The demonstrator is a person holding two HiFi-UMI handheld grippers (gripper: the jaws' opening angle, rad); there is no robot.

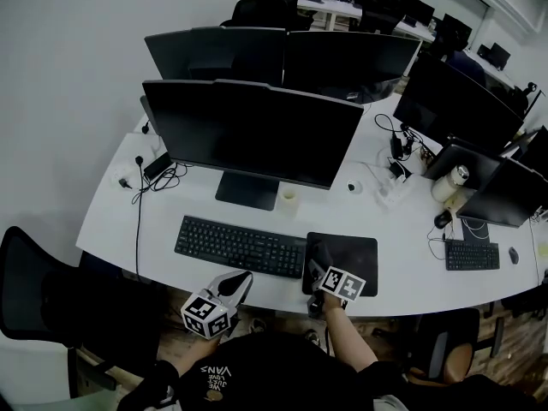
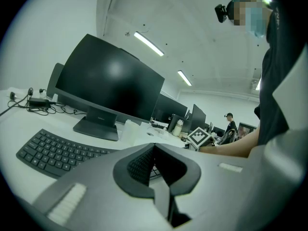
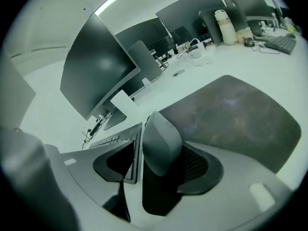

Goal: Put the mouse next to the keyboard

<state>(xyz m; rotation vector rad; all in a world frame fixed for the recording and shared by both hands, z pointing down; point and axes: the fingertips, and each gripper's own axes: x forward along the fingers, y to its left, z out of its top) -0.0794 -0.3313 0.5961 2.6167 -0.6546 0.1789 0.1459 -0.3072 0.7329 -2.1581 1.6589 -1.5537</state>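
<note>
A grey mouse [image 3: 161, 143] stands tilted between the jaws of my right gripper [image 3: 160, 146]. It leans on the right pad [image 3: 197, 165], and a gap shows between it and the left pad [image 3: 118, 160], so the jaws are open. It sits at the left edge of the dark mouse pad [image 3: 236, 114], beside the black keyboard [image 1: 240, 245]. In the head view the right gripper [image 1: 315, 269] hides the mouse. My left gripper [image 1: 242, 279] hovers at the desk's front edge below the keyboard [image 2: 53, 150], its fingertips [image 2: 153, 148] together and empty.
A large monitor [image 1: 257, 139] on its stand is behind the keyboard, with a small white cup [image 1: 289, 197] beside the stand. Cables and a charger [image 1: 152, 171] lie at the desk's left. A second keyboard [image 1: 471, 253] and a bottle [image 1: 451, 183] are far right.
</note>
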